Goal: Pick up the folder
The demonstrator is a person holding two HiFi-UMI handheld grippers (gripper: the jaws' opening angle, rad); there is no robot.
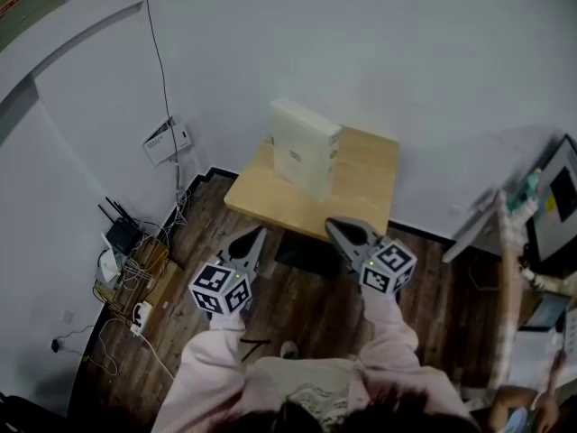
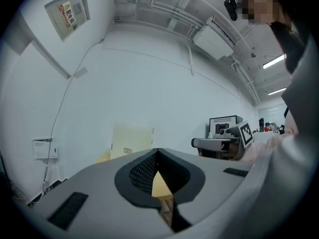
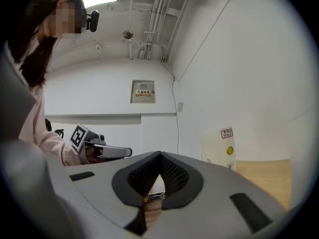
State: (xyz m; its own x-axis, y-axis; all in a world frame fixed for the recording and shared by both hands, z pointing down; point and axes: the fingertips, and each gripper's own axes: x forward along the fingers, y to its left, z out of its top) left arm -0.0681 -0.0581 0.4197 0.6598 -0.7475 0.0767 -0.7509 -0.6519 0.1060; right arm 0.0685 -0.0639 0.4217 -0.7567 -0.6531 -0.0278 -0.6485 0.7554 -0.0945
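Head view, read from the person outward. Nearest are the two sleeves, each hand carrying a gripper held level and aimed at the bench (image 1: 365, 183). The left gripper (image 1: 253, 239) and the right gripper (image 1: 346, 234) both have their jaws pressed together, with nothing pinched between them. Each stops short of the bench: the left over the wooden floor (image 1: 270, 305) before the bench's near left corner, the right just at its near edge. A dark object (image 1: 306, 253) lies on the floor under that near edge, between the two grippers and below their line of travel. The folder (image 1: 305, 147), a pale box file, stands upright on the bench's left half, toward the wall side, and ahead of the gap between the grippers. Its tall axis is vertical, and its top edge runs roughly across the line of approach. The left gripper view faces its broad side (image 2: 132, 141). The right gripper view meets its narrow labelled spine (image 3: 219, 146). The right gripper appears slightly the nearer. Nothing else stands on the bench, so the path seems clear, though both pairs of jaws would have to part first. Left of the bench, a router and cables (image 1: 126, 242) sit on the floor, well apart. Right of the bench stands a desk with a monitor (image 1: 559, 197).
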